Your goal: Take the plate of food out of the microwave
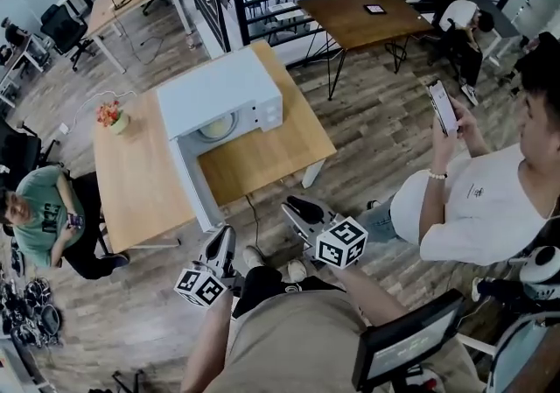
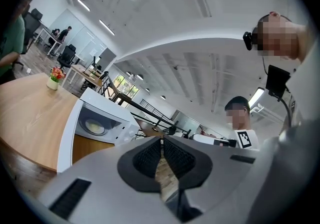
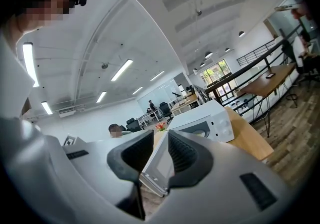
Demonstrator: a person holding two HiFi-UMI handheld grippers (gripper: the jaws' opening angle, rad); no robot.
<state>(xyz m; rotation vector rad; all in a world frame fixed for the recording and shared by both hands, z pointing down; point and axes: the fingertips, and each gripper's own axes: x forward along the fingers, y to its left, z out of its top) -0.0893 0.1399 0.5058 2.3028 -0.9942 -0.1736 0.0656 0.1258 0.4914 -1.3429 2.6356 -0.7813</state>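
The plate [image 1: 216,128] sits inside the microwave [image 1: 229,89], and the door [image 1: 194,185] is open. Our left gripper [image 1: 222,241] has its jaws together on nothing. Our right gripper [image 1: 298,209] has its jaws a little apart, with nothing in them. Both hang near our legs, well away from the desk [image 1: 262,159].

We should step close, open the jaws wide, reach in flat and pinch the plate's rim so the food does not tip. The door sticks out toward us on the left, so we go around it. A person [image 1: 490,199] with a phone is close on our right.
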